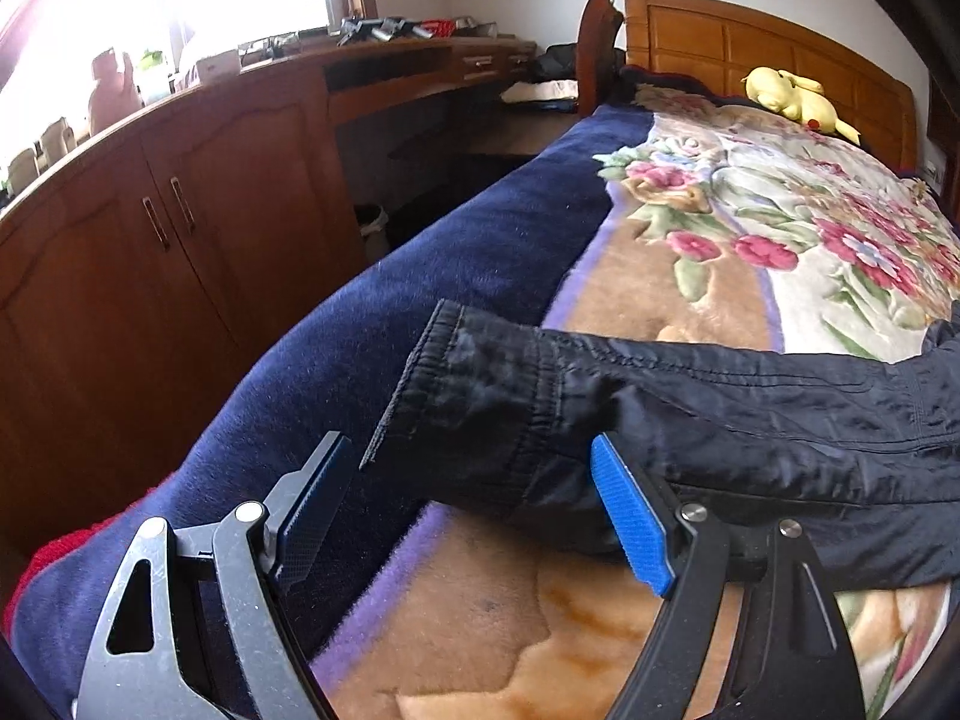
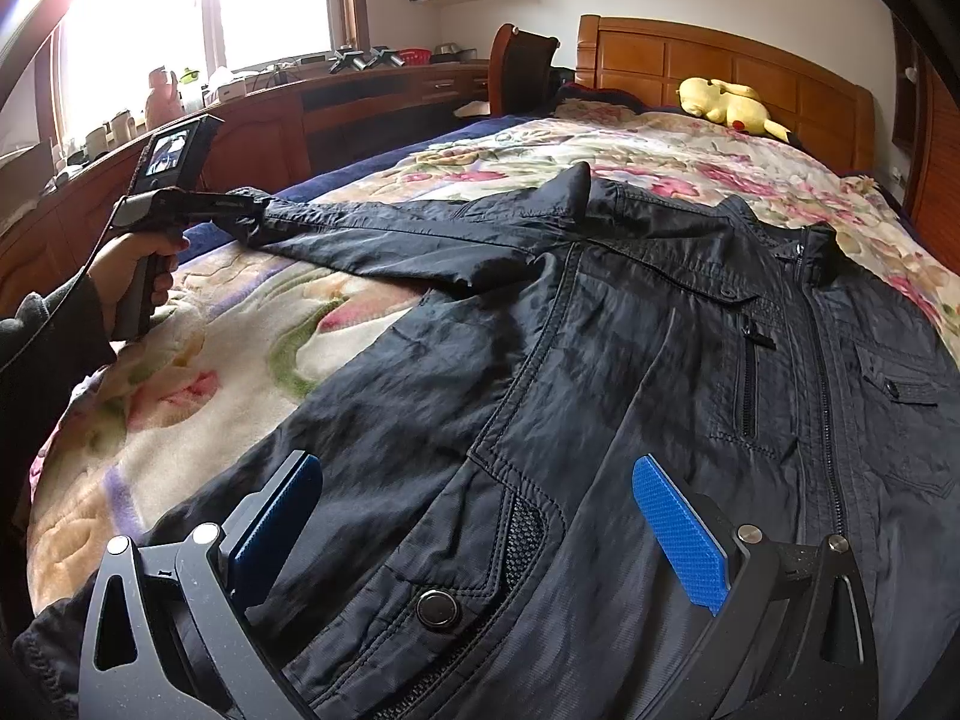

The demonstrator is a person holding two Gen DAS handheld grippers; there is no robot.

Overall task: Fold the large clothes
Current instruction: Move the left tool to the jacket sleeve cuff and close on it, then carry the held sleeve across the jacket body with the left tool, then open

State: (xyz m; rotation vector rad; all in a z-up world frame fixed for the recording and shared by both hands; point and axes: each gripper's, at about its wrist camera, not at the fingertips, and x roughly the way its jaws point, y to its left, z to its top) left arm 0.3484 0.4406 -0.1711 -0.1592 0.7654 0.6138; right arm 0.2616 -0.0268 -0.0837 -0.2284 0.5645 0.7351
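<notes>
A black jacket lies spread front-up on the floral blanket of a bed, zip closed, its sleeve stretched out toward the bed's left side. My left gripper is open, its jaws on either side of the sleeve's elastic cuff at the blanket's navy border. It also shows in the right wrist view, hand-held at the sleeve end. My right gripper is open just over the jacket's lower front, above a snap pocket.
A yellow plush toy lies by the wooden headboard. A wooden cabinet and desk with clutter run along the window wall left of the bed. A chair stands at the desk. A red cloth shows at the bed's lower left.
</notes>
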